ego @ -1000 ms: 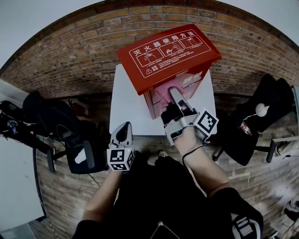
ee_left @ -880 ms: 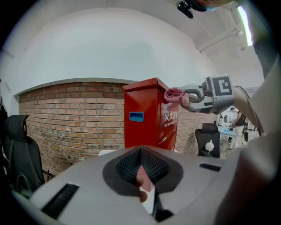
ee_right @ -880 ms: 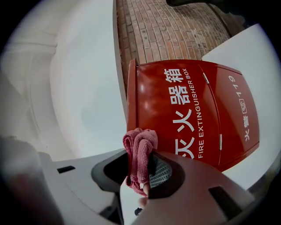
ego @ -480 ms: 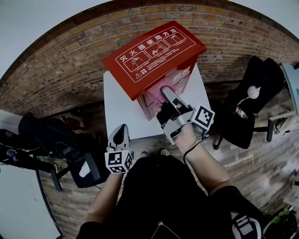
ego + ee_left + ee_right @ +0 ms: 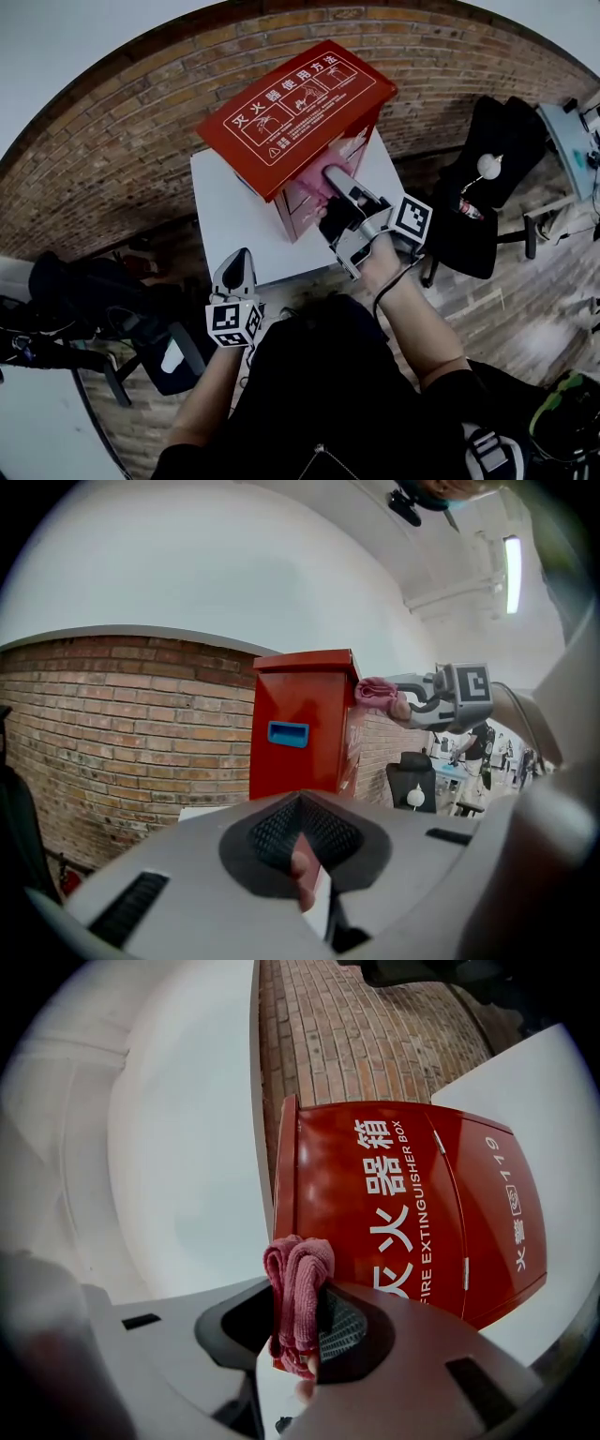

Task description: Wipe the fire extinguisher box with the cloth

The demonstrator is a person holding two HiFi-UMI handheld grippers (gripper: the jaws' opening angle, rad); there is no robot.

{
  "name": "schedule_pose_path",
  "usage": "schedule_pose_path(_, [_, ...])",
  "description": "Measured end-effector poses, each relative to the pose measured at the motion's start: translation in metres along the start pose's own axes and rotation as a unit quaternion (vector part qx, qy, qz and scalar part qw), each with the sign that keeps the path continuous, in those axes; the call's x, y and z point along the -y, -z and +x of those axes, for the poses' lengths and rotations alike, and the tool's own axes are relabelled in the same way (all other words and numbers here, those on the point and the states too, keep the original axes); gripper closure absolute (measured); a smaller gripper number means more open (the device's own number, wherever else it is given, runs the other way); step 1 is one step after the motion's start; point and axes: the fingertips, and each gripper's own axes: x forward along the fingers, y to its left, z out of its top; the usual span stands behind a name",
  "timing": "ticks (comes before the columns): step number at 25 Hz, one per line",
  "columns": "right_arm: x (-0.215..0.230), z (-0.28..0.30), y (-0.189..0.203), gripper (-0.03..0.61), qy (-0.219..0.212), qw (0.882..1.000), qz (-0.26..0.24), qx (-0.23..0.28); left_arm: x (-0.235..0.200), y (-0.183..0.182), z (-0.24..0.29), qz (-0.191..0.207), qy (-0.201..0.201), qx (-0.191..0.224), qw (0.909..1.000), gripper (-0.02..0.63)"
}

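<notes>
My right claw (image 5: 329,175) grips the pink cloth (image 5: 298,1279) against the box (image 5: 291,103) front; my left claw (image 5: 240,257) hangs closed, empty, off the tabletop's (image 5: 230,234) near edge. Wiping looks under way, lid and sides left

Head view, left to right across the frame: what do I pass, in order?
Dark chair → left tool → fire extinguisher box → right tool, shut on the pink cloth at the box front → black chair on the far right.
</notes>
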Motion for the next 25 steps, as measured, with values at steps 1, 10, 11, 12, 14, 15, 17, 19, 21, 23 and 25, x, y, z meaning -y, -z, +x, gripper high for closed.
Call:
schedule_pose_path(1, [0.000, 0.000, -0.001, 0.471, -0.001, 1.000, 0.000, -0.003, -0.001, 0.000, 0.001, -0.002, -0.005, 0.001, 1.0000, 0.586])
schedule_pose_path(10, [0.000, -0.003, -0.047, 0.471, -0.015, 1.000, 0.016, -0.007, 0.024, -0.006, 0.024, -0.017, -0.059, 0.013, 0.9980, 0.586])
schedule_pose_path(11, [0.000, -0.003, -0.054, 0.471, -0.017, 1.000, 0.017, -0.005, 0.028, -0.005, 0.025, -0.020, -0.066, 0.012, 0.9976, 0.586])
schedule_pose_path(12, [0.000, -0.004, -0.060, 0.471, -0.018, 1.000, 0.017, -0.005, 0.032, -0.004, 0.026, -0.023, -0.073, 0.013, 0.9970, 0.586])
schedule_pose_path(14, [-0.001, -0.003, -0.068, 0.471, -0.020, 1.000, 0.018, -0.012, 0.039, -0.003, 0.028, -0.025, -0.086, 0.013, 0.9959, 0.586])
schedule_pose_path(15, [-0.001, -0.002, -0.070, 0.471, -0.023, 0.999, 0.021, -0.015, 0.042, -0.003, 0.028, -0.026, -0.093, 0.013, 0.9953, 0.586])
schedule_pose_path(17, [0.000, -0.003, -0.073, 0.471, -0.029, 0.999, 0.029, -0.017, 0.046, 0.000, 0.028, -0.028, -0.108, 0.014, 0.9937, 0.586])
schedule_pose_path(19, [0.000, -0.004, -0.076, 0.471, -0.034, 0.999, 0.031, -0.011, 0.048, 0.003, 0.027, -0.032, -0.123, 0.016, 0.9917, 0.586])
schedule_pose_path(21, [0.000, -0.004, -0.079, 0.471, -0.038, 0.999, 0.022, -0.010, 0.053, 0.004, 0.026, -0.036, -0.136, 0.019, 0.9899, 0.586])
schedule_pose_path(23, [0.002, -0.003, -0.078, 0.471, -0.041, 0.999, 0.017, -0.015, 0.058, 0.007, 0.024, -0.037, -0.146, 0.019, 0.9884, 0.586])
schedule_pose_path(25, [0.003, -0.003, -0.078, 0.471, -0.042, 0.999, 0.011, -0.019, 0.062, 0.010, 0.021, -0.036, -0.154, 0.018, 0.9872, 0.586])
